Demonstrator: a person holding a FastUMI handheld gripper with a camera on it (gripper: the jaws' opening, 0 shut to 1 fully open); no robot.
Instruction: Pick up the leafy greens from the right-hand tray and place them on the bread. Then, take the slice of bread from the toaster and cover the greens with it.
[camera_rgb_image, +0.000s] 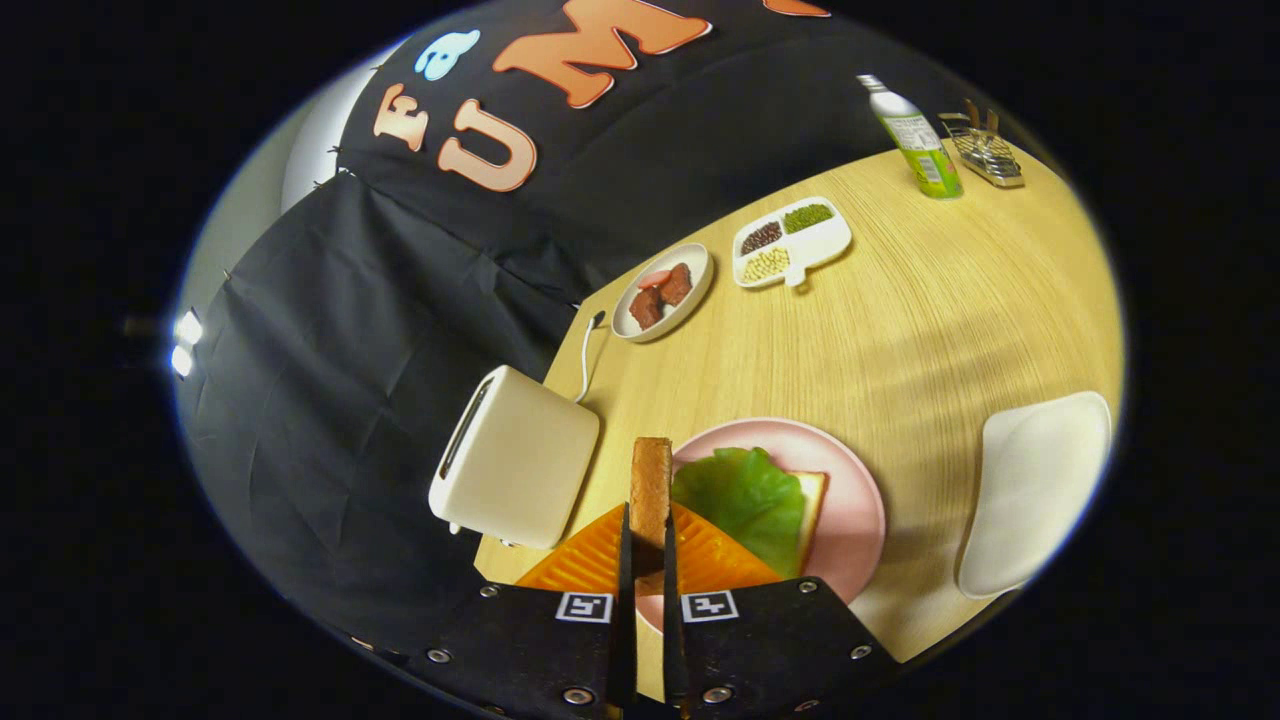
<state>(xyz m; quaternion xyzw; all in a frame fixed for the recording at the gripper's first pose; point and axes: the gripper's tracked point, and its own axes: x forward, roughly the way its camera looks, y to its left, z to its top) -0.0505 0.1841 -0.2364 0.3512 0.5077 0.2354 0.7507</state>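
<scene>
My gripper (647, 545) is shut on a slice of bread (651, 488), held on edge between the orange fingers (585, 562). The slice stands up above the table, between the toaster and the pink plate. A cream toaster (515, 460) sits just left of the fingers at the table's edge, its slot looking dark. On the pink plate (855, 500), just ahead and right of the fingers, a green leaf (748, 495) lies on top of another bread slice (810, 500). The white tray (1035, 490) stands further right, with nothing on it.
Beyond the plate stand a small dish with brown pieces (662, 292), a white divided dish of beans (790, 242), a green bottle (918, 140) and a wire rack (985, 152). The toaster's white cord (585, 350) runs along the table's left edge.
</scene>
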